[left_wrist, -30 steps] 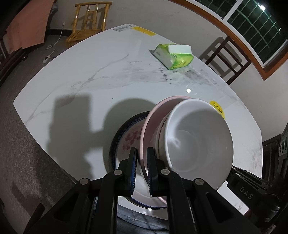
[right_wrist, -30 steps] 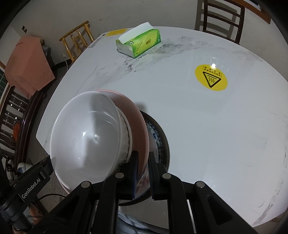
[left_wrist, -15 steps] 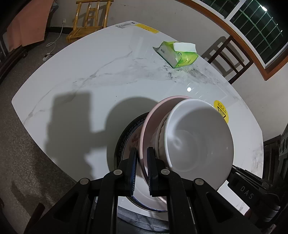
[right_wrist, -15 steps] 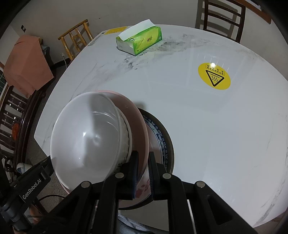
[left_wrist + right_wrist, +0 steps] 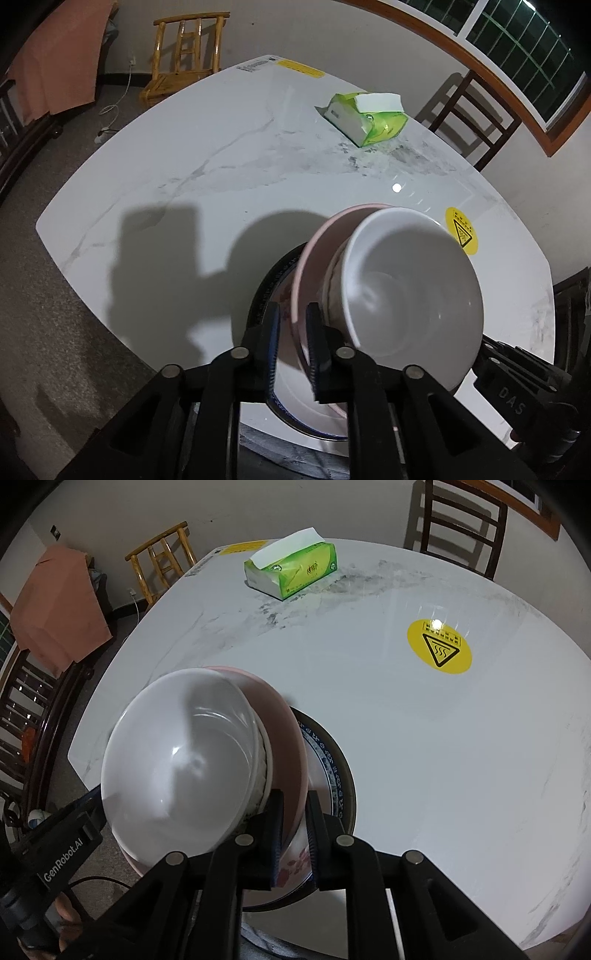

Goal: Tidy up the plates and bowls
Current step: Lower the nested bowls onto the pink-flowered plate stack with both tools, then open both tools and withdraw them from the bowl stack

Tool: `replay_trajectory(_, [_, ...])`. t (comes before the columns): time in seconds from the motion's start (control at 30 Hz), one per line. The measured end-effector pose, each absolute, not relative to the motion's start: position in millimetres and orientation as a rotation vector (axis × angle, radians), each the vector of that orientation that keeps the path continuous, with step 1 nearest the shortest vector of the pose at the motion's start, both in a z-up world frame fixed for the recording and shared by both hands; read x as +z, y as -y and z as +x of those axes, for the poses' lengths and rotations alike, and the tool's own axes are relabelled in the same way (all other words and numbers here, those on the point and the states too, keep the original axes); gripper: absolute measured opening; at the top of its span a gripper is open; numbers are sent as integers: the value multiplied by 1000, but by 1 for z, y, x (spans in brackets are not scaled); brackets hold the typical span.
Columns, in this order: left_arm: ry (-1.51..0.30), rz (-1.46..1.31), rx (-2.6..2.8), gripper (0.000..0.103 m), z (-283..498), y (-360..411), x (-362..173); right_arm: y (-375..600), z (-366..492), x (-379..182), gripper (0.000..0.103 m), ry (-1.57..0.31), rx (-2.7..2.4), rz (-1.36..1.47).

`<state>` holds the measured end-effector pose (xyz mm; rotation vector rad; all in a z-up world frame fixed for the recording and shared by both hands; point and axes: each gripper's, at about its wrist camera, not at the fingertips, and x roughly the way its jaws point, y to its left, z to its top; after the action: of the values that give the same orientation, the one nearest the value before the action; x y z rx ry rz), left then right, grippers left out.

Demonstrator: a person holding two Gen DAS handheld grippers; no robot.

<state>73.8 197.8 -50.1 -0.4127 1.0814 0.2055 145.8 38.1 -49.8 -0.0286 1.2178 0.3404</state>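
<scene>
A pink plate (image 5: 314,251) (image 5: 288,716) carries two nested bowls, the upper one a plain white bowl (image 5: 406,295) (image 5: 177,760). This stack sits over a blue-rimmed floral plate (image 5: 266,291) (image 5: 332,764) near the table's front edge. My left gripper (image 5: 293,332) straddles the pink rim and its jaws are opening. The left pad stands slightly off the rim. On the opposite side, my right gripper (image 5: 295,819) is shut on the same pink rim. How much of the stack's weight rests on the floral plate is hidden.
A green tissue pack (image 5: 369,118) (image 5: 295,568) lies at the far side of the white marble table (image 5: 184,166). A yellow warning sticker (image 5: 439,646) marks the tabletop to the right. Wooden chairs (image 5: 184,48) (image 5: 461,520) stand around the table.
The left jaws have parted a little around the pink plate's rim. The right jaws keep their grip, and the stack stays where it was.
</scene>
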Motion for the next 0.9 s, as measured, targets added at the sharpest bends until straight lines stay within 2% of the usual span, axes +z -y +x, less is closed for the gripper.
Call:
replay_trajectory(0.1, [-1069,-394,228,25,71,-199,-47,-35,144,-48,18,-1213,334,-21])
replay_trajectory(0.37, [-1029,-359,238,39,61,-198,-35,-22,136,-35,48,-1141,302,-29])
replay_trajectory(0.43, [-1017,-363,235,45,59,-198,-32,-18,133,-32,49,-1128,307,-18])
replay_trajectory(0.57, [-992,-338,240,48,52,-194,-24,-10,124,-24,55,-1095,296,-22])
replay_trajectory(0.7, [-967,-327,235,56,42,-192,-19,0,114,-18,57,-1049,291,-14])
replay_trajectory(0.9, [-927,-299,243,56,24,-185,-12,14,92,-11,59,-959,309,1])
